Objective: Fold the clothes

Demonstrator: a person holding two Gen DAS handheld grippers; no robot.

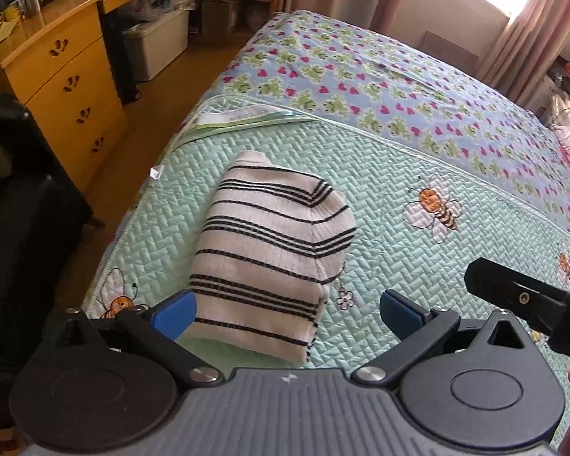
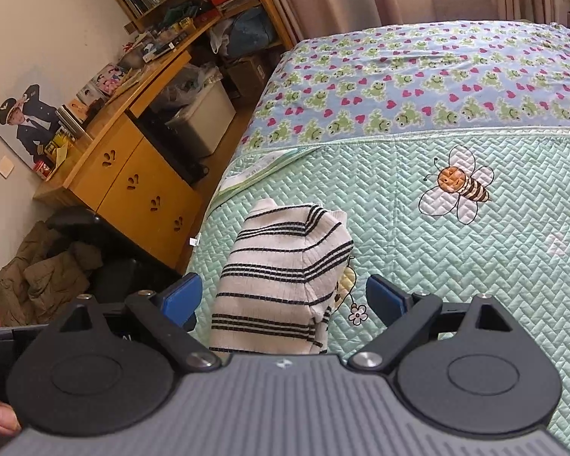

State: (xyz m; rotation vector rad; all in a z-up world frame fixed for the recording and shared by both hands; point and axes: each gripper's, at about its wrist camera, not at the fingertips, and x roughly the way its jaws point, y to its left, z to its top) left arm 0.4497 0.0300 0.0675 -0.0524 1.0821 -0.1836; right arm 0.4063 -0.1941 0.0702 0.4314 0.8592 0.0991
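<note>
Currently both your tongs are released: left gripper (image 1: 287, 313) and right gripper (image 2: 283, 298) each hang spread above the near end of the folded striped sweater (image 1: 269, 250), gripping nothing. Sweater lies on the green quilt (image 1: 380, 205), near the bed's left edge.

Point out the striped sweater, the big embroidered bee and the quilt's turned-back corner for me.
striped sweater (image 1: 269, 250): left wrist view, middle of the folded bundle.
embroidered bee (image 2: 461, 184): right wrist view, on its orange and striped body.
quilt's turned-back corner (image 1: 243, 116): left wrist view, on the flipped underside near the label.
</note>
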